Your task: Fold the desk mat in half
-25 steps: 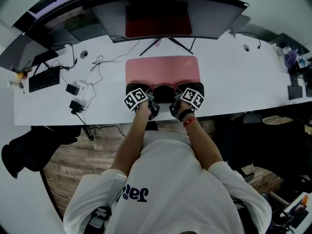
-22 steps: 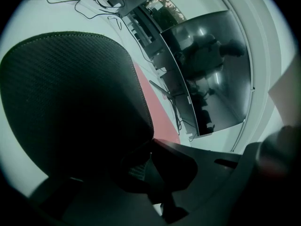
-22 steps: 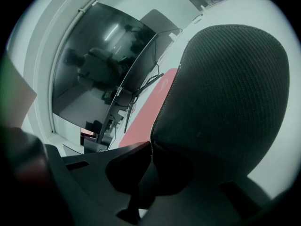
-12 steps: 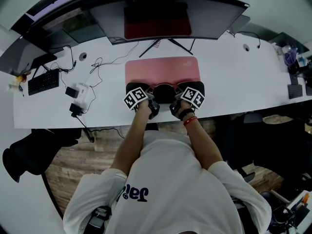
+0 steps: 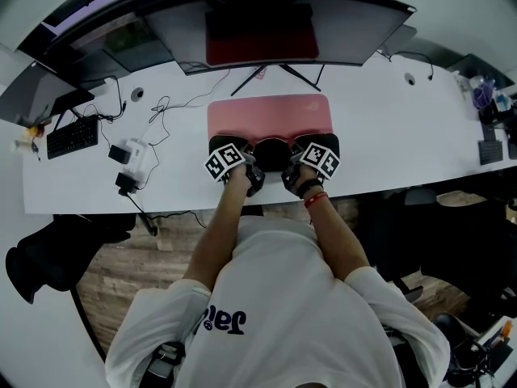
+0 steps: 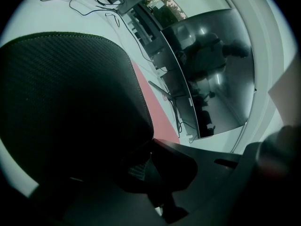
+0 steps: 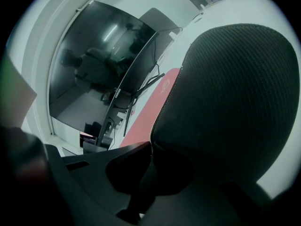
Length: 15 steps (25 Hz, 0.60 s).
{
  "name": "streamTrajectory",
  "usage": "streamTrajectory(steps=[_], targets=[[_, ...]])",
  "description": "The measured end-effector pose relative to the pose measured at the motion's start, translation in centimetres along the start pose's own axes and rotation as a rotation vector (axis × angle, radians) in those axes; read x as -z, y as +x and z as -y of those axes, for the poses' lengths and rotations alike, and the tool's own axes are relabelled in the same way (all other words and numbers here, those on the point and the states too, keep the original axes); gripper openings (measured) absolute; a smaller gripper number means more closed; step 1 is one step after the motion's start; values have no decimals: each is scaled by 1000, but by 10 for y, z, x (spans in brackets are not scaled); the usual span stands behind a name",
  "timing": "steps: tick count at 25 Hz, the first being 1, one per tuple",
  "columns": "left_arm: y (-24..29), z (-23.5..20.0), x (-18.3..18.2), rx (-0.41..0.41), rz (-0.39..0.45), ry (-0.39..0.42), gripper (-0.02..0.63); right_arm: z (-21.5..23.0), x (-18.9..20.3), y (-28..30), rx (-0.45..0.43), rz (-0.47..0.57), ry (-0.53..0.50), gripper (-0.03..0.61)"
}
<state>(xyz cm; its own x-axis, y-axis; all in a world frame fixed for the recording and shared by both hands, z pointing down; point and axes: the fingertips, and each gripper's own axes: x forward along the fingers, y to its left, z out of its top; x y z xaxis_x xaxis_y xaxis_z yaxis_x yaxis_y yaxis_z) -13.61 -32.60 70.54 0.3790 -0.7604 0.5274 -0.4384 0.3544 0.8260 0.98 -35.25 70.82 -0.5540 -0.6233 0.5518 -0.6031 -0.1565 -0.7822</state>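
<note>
A pink desk mat (image 5: 271,115) lies on the white desk (image 5: 388,136) in front of the monitor. Its near edge is lifted and curls up, showing the black textured underside (image 5: 273,152). My left gripper (image 5: 234,164) is shut on the left part of that near edge, my right gripper (image 5: 311,162) on the right part. In the left gripper view the black underside (image 6: 66,102) bulges beside the closed left gripper (image 6: 150,145), with the pink top (image 6: 157,117) beyond. The right gripper view mirrors this: black underside (image 7: 230,107), pink strip (image 7: 150,112), closed right gripper (image 7: 151,149).
A wide curved monitor (image 5: 275,23) stands behind the mat, its stand legs (image 5: 275,69) reaching the mat's far edge. To the left lie loose cables (image 5: 174,103), a small white device (image 5: 133,148) and a keyboard (image 5: 73,132). A black chair (image 5: 56,249) sits at the lower left.
</note>
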Motion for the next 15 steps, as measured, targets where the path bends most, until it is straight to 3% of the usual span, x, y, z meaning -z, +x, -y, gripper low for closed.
streamTrajectory(steps=[15], targets=[[5, 1, -7, 7, 4, -10, 31, -4, -5, 7, 0, -3, -3, 31]])
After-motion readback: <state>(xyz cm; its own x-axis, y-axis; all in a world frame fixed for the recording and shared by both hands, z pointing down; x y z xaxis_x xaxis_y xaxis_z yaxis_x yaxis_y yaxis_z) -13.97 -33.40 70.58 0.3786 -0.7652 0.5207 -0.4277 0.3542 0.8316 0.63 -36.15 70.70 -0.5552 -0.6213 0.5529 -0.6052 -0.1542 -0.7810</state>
